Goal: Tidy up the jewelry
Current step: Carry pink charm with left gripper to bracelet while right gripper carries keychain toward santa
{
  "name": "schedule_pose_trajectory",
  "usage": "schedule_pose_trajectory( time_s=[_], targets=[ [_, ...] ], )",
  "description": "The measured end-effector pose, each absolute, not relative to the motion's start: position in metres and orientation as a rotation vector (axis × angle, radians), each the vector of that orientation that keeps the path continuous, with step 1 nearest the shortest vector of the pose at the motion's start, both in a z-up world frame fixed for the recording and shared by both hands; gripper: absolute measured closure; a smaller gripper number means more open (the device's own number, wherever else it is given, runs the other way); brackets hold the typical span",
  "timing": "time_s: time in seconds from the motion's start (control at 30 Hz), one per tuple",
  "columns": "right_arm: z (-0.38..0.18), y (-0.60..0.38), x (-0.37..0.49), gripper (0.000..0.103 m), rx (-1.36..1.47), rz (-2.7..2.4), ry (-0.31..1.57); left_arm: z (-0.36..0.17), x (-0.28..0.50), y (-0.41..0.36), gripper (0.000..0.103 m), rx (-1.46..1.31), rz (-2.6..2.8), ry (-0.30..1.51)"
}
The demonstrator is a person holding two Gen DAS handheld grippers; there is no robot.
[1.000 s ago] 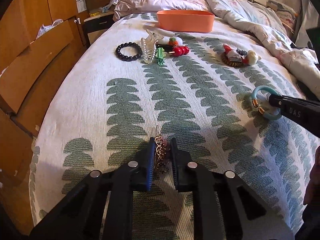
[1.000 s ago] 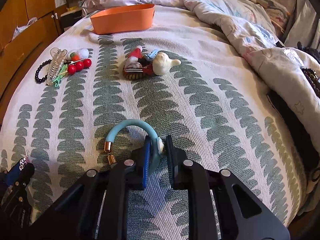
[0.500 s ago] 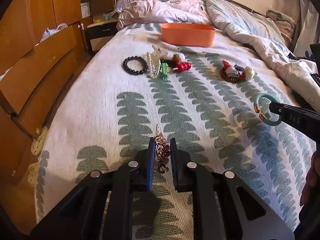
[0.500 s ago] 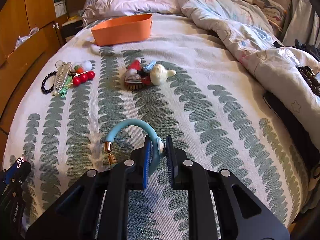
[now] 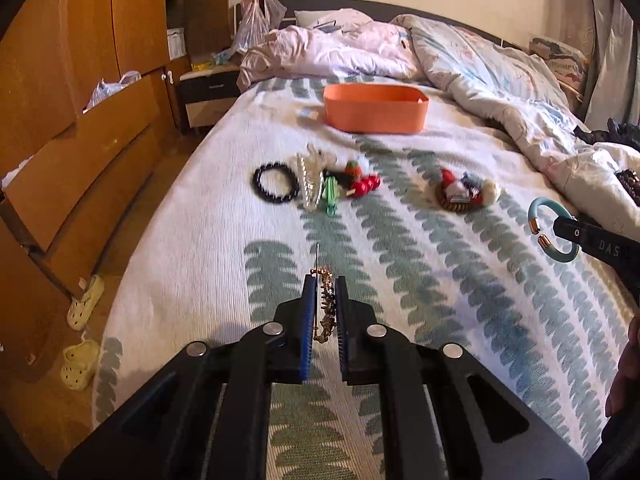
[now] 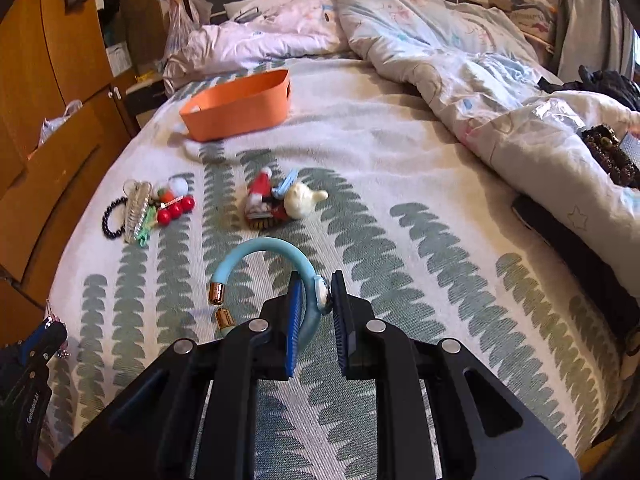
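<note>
Left gripper (image 5: 324, 280) clamps a gold-coloured, possibly chain-link ornament (image 5: 326, 308) between its fingers; right gripper (image 6: 316, 280) pinches an open turquoise rubbery bangle (image 6: 260, 250) (copper end caps).

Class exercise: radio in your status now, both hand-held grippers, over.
Left hand-held gripper shut on gold chain piece. Right hand-held gripper shut on blue bangle. Orange bin ahead, path clear.
</note>
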State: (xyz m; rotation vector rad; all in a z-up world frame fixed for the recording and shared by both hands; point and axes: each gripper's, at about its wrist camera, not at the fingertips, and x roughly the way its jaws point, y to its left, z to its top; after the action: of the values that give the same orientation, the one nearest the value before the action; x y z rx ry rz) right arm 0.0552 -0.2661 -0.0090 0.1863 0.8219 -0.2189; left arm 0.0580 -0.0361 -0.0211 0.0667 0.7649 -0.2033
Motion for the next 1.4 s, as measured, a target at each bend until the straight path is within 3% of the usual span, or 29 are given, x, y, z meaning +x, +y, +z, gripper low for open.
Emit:
schedule_pose_trajectory(
  time_s=[0.6, 1.27, 1.4],
  targets=[
    [0.053, -0.309, 0.135, 0.088, 0.148, -0.209, 0.802, 0.021, 0.127, -0.043, 0.093, 0.099, -0.202, 0.693],
    [-0.028, -0.335, 0.195, 0.087, 0.163, -0.229, 0.931, -0.026, 0.204, -0.045, 0.092, 0.121, -0.195, 0.773],
    [-0.03, -0.338, 0.196, 0.087, 0.155, -0.242, 0.922, -0.021, 0.204, -0.042, 0.077, 0.106, -0.194, 0.754]
  ],
)
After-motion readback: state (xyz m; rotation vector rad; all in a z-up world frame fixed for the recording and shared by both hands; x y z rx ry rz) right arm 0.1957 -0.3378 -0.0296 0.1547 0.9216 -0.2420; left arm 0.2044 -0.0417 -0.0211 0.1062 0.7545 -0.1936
